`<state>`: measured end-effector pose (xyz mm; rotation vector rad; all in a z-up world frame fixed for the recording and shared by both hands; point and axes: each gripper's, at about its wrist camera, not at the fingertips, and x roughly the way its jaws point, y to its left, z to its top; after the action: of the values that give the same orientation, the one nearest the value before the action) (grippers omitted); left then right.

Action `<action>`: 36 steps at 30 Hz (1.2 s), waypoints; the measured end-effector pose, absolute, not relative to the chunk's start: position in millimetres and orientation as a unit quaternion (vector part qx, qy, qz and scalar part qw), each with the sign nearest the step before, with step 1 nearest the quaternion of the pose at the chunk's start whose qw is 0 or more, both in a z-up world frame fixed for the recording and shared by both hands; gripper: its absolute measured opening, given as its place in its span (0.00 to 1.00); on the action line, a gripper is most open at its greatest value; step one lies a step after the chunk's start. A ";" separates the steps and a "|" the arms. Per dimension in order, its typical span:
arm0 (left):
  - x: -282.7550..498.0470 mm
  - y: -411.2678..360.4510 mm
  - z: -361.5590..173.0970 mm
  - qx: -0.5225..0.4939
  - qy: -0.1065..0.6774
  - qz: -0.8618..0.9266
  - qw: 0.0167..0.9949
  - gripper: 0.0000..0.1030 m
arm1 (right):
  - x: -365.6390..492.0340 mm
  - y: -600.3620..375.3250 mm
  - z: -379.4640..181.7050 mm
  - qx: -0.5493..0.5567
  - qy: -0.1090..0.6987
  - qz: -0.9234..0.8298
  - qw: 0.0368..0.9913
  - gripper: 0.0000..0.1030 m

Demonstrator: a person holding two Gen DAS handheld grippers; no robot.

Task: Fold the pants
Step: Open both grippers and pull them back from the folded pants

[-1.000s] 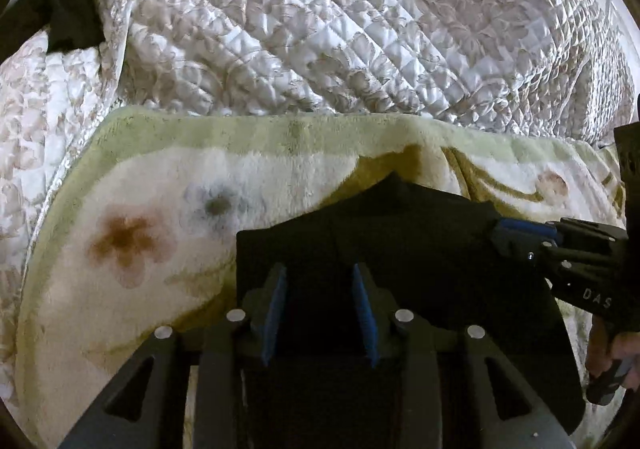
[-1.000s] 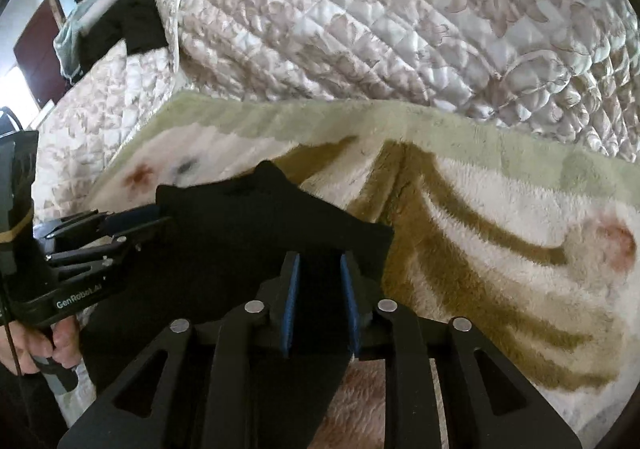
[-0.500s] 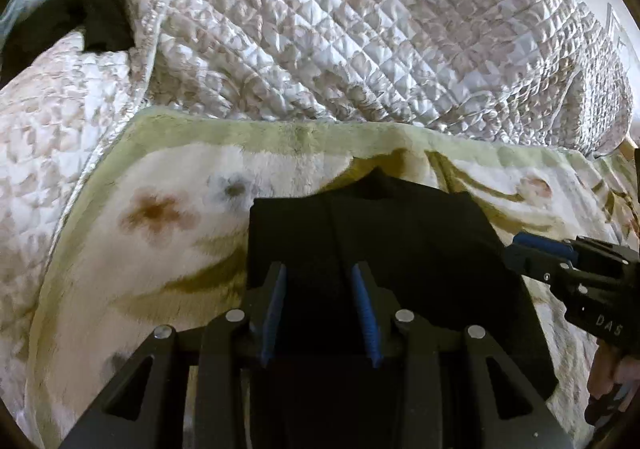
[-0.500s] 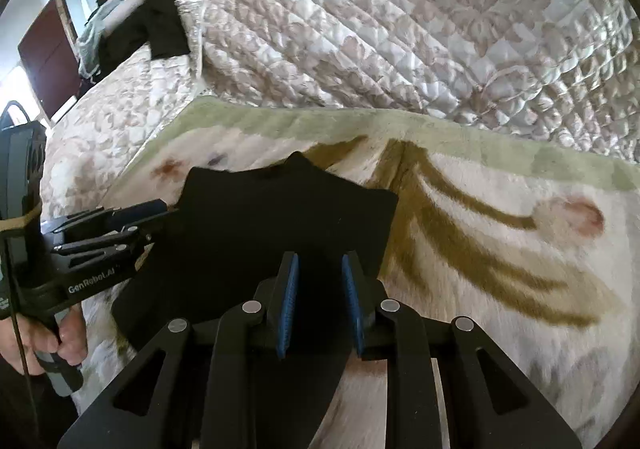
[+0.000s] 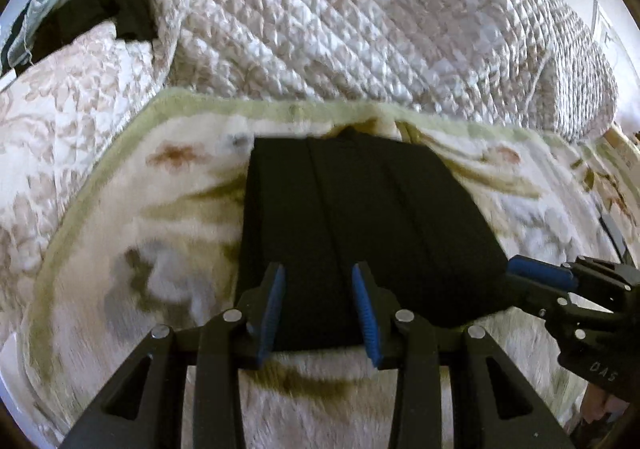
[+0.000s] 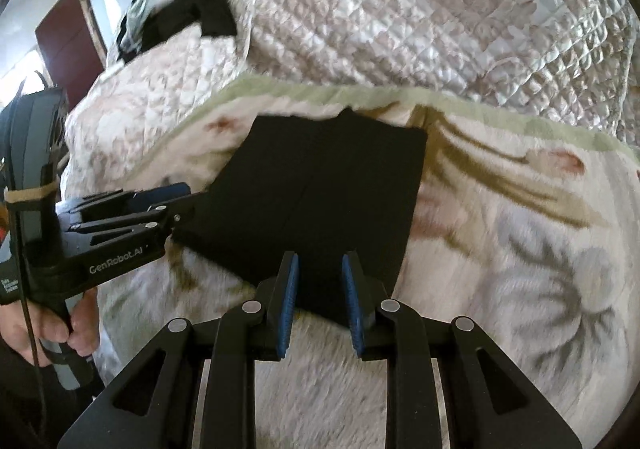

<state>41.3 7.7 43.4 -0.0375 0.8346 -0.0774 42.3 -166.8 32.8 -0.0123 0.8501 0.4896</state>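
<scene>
At the far left, dark clothes (image 5: pixel 100 13) lie heaped on the bed beside the quilt (image 5: pixel 380 21). In front of the quilt lies a fleece blanket (image 5: pixel 132 209) with a floral print. It carries the work.

The pants (image 5: pixel 360 217) lie on the blanket as a flat black rectangle, near its far green border. The edges look mostly square. A small point of cloth protrudes at the far edge. Vertical creases run across the top layer.

Left tool (image 5: pixel 319 307): the jaws stand partly open. The near edge of the pants shows between the blue pads (image 5: pixel 273 309), but the pads do not press on it. In the right wrist view, the left tool (image 6: pixel 180 195) points at the left near corner of the pants; whether it touches the cloth cannot be told there.

Right tool (image 6: pixel 319 303): the jaws stand partly open, and the near right corner of the pants lies between the pads without visible clamping. In the left wrist view, the right tool (image 5: pixel 516 273) sits at the right near corner of the pants.

Status, as a judgement: the folding appears complete or nearly so, since the garment is already compact. Remaining work, if any, is probably to tuck in the protruding point and back both tools clear. Motion blur hides fine detail.
</scene>
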 end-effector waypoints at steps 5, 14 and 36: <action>31.5 8.7 42.5 -0.017 0.401 -0.028 0.915 0.37 | 34.7 -170.1 31.3 -0.002 0.411 0.227 0.883 0.22; 0.9 8.9 39.1 -0.030 0.404 -0.021 0.914 0.37 | 6.7 -180.3 31.2 0.007 0.411 0.215 0.886 0.23; -7.4 10.2 15.8 -0.022 0.430 0.005 0.902 0.51 | -5.7 -181.5 9.5 -0.031 0.420 0.173 0.890 0.44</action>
<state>-7.4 10.2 15.8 -0.0463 0.8895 0.0099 -5.7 -181.5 9.5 -0.0648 0.8725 0.3593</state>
